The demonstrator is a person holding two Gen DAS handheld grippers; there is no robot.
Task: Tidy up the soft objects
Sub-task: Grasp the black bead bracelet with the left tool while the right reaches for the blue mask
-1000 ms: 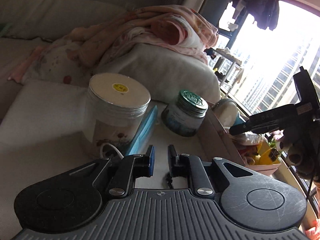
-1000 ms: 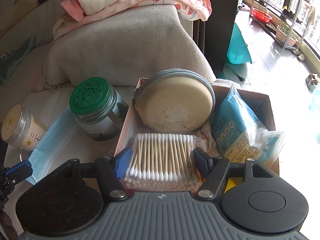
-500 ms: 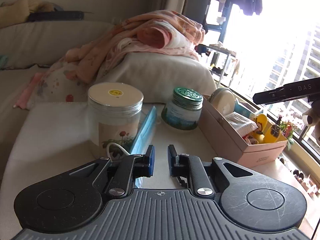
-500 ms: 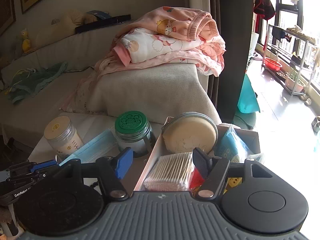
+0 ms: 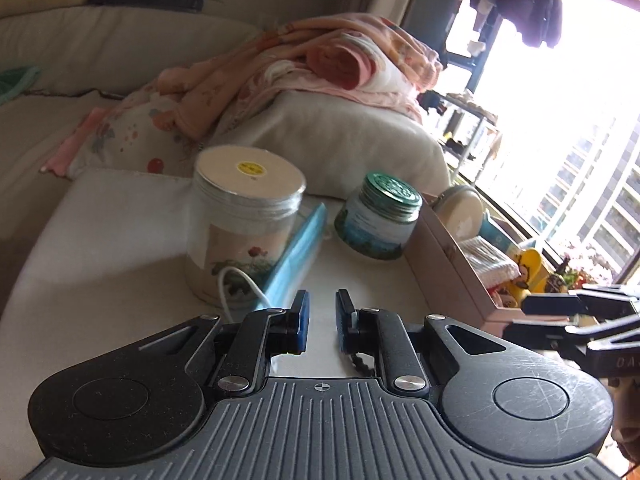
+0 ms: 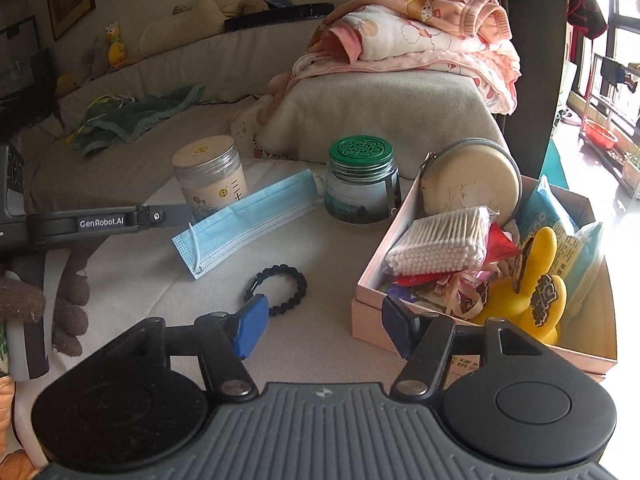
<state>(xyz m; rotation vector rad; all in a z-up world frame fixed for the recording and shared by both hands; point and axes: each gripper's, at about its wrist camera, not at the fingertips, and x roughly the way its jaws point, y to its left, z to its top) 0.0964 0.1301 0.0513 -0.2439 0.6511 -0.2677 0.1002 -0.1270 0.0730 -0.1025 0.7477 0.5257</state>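
A blue face mask (image 6: pixel 248 220) lies flat on the white table (image 6: pixel 140 280), and a black braided bracelet (image 6: pixel 280 288) lies in front of it. My right gripper (image 6: pixel 323 312) hovers over the table left of the pink box (image 6: pixel 374 280). Its jaws are closing with nothing between them, and the bracelet lies just past its left fingertip. The box holds a pack of cotton swabs (image 6: pixel 440 240), a round zip pouch (image 6: pixel 468 188), a blue packet (image 6: pixel 560 232) and a yellow toy (image 6: pixel 532 292). My left gripper (image 5: pixel 322 300) is nearly shut and empty, pointing at the mask (image 5: pixel 296 256).
A silver-lidded jar (image 6: pixel 208 172) and a green-lidded jar (image 6: pixel 362 180) stand behind the mask. Pink clothes (image 6: pixel 420 32) are piled on a grey cushion (image 6: pixel 380 112) beyond the table. A green cloth (image 6: pixel 132 116) lies on the sofa. A brown plush toy (image 6: pixel 68 292) hangs at the left edge.
My right gripper has drawn back from the box and its jaws have narrowed. The cotton swabs that were between them now lie in the box. The left gripper has hardly moved.
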